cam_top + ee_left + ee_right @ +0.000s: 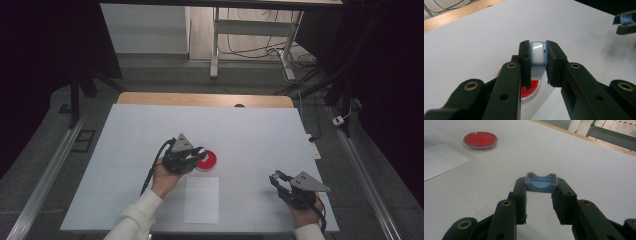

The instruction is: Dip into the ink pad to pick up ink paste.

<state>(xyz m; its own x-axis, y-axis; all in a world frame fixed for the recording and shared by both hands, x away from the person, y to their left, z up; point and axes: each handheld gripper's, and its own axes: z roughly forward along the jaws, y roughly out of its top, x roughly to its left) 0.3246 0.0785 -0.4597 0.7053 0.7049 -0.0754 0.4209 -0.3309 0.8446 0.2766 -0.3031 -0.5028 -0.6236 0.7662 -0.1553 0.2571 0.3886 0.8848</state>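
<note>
While our left gripper (pixel 537 72) clamps a pale blue stamp (pixel 538 56) above the red dish (pixel 480 140), our right gripper (pixel 540 203) waits. Its jaws pinch a blue cap (pixel 541 183)

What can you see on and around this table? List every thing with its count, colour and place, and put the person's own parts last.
Round dish: one, red inside a clear rim, middle of the table, just past the left gripper.
Paper sheet: one, white, near edge of the table.
Table cover: one, white, over a wooden top.
Small box: one, light blue with a white face, between the left gripper's jaws.
Cap: one, blue with a notched rim, between the right gripper's jaws.
Desk frame: one, pale grey, beyond the table.
Left gripper: one, black, by the dish.
Right gripper: one, black, near right corner.
</note>
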